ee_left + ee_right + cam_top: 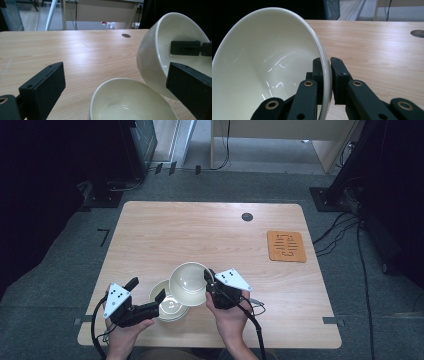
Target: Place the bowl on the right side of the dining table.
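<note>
Near the counter's (150, 240) front edge, your right tongs (212, 282) clamped on the tilted bowl's (187, 281) rim, lifted, your left tongs (148, 291) spread wide around the second bowl (170, 309), not gripping it

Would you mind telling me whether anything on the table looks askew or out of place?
One cream bowl is tipped on its side in the air, pinched by its rim in the right gripper, above the other bowl resting upright on the table. The left gripper is open beside it. Nothing looks spilled or broken.
</note>
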Tool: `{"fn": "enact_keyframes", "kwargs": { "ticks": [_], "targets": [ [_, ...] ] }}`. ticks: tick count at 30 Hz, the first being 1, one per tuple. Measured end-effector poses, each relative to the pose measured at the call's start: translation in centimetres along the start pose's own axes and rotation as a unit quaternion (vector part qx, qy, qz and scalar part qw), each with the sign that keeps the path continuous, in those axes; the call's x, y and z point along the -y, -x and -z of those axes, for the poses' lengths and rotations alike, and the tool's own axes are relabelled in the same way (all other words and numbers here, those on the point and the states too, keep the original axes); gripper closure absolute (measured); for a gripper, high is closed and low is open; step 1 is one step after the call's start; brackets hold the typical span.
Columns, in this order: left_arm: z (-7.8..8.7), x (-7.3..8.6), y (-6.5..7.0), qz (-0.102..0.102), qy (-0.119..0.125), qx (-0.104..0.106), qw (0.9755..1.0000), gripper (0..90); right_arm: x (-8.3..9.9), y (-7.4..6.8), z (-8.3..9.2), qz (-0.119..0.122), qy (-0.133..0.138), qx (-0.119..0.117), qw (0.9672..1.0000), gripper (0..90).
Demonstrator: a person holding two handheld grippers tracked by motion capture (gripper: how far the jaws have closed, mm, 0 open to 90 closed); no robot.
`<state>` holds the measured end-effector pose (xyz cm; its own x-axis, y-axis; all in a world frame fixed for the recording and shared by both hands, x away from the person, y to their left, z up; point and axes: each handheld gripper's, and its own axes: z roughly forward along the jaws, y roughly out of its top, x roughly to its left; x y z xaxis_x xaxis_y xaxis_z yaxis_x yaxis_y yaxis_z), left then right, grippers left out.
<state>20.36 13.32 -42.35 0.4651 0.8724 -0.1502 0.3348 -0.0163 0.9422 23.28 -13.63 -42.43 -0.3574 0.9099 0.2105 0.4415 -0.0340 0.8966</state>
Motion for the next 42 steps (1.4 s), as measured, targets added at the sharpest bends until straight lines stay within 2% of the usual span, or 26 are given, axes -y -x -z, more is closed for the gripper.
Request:
{"fn": "enact_keyframes", "kwargs": {
  "ticks": [9, 20, 33, 42],
  "targets": [
    [0.1, 0.1, -0.6, 0.004, -0.003, -0.005, 1.0000, 1.9, -0.1, 1.1, 0.4, -0.006, 0.004, 0.011, 0.9999, 84.0],
    [0.1, 0.4, -2.1, 0.010, -0.007, -0.027, 0.9996, 2.0, 0.0, 2.6, 1.1, -0.010, 0.005, 0.023, 0.9997, 83.9],
    [-0.1, 1.3, -4.3, 0.023, -0.025, -0.049, 0.9982, 2.1, 0.6, 5.2, 2.3, -0.016, 0.005, 0.044, 0.9989, 83.8],
    [-0.4, 2.1, -5.4, 0.027, -0.040, -0.057, 0.9972, 2.2, 0.8, 6.3, 2.9, -0.019, 0.004, 0.052, 0.9984, 83.7]
  ]
}}
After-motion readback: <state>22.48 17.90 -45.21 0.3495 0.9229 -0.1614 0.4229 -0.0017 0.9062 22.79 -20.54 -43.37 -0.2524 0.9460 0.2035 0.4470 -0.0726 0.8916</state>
